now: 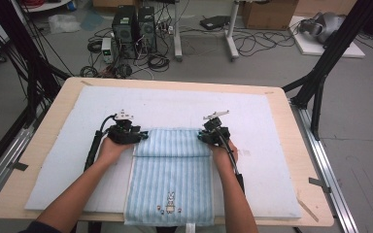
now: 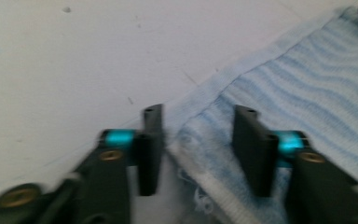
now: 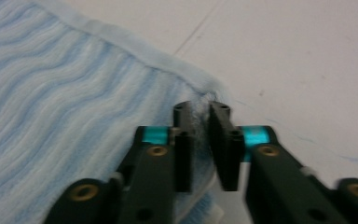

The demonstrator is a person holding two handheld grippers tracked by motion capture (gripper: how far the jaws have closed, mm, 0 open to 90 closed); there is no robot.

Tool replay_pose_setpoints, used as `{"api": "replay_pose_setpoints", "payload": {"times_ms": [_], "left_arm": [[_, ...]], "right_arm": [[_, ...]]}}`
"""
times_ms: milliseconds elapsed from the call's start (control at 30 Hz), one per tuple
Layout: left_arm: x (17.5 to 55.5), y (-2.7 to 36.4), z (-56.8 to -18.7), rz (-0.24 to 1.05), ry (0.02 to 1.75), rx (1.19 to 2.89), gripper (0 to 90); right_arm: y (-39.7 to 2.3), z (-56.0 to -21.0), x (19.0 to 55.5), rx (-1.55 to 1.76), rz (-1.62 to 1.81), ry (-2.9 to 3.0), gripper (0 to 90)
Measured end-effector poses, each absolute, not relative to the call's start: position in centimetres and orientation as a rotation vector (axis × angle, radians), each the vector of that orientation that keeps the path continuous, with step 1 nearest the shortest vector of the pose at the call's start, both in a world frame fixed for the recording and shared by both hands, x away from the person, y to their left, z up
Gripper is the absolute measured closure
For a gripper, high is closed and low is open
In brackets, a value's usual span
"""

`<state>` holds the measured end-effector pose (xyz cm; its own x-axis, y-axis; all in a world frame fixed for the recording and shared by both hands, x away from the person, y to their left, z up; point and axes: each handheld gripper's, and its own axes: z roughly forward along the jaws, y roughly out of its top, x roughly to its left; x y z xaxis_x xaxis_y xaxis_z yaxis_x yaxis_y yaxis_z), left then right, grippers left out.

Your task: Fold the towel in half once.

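A light blue striped towel [image 1: 172,170] lies lengthwise on a white foam mat [image 1: 175,104]; a small rabbit picture [image 1: 171,201] marks its near end. Its far end lies as a doubled band across the cloth. My left gripper [image 1: 142,136] sits at the far left corner. In the left gripper view its jaws [image 2: 198,116] stand apart with the frayed towel corner [image 2: 191,140] between them, untouched by the pads. My right gripper [image 1: 202,137] is at the far right corner. Its jaws [image 3: 200,112] are shut on the towel's corner [image 3: 204,100], with cloth pinched between the pads.
The mat covers most of a wooden table [image 1: 296,145]. The towel's near end reaches over the table's front edge. Bare mat [image 1: 92,160] lies on both sides of the towel. Black frame legs [image 1: 320,73] and computer towers [image 1: 133,24] stand on the floor beyond.
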<state>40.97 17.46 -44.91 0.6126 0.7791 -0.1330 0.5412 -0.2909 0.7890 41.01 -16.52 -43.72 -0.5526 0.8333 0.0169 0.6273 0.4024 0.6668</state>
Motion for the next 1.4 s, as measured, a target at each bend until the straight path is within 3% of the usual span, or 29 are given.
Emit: {"api": "replay_pose_setpoints", "payload": {"times_ms": [33,200,667,1233,1400], "left_arm": [[41.1,17.7,-45.0,0.308,1.047,1.958,78.5],[41.0,18.6,-44.5,0.218,1.047,1.871,86.4],[35.8,19.2,-40.5,0.164,0.896,1.703,87.0],[26.9,19.7,-42.1,0.156,0.852,1.761,86.4],[25.3,20.1,-42.7,0.16,0.849,1.781,81.8]], "right_arm": [[-16.4,-43.7,40.9,1.248,0.898,2.351,84.6],[-16.9,-43.3,40.5,1.257,0.954,2.321,84.8],[-19.3,-40.3,35.5,1.223,1.163,2.22,84.8],[-20.0,-41.3,26.1,1.15,1.252,2.223,84.2],[-19.7,-41.8,24.4,1.12,1.221,2.274,83.6]]}}
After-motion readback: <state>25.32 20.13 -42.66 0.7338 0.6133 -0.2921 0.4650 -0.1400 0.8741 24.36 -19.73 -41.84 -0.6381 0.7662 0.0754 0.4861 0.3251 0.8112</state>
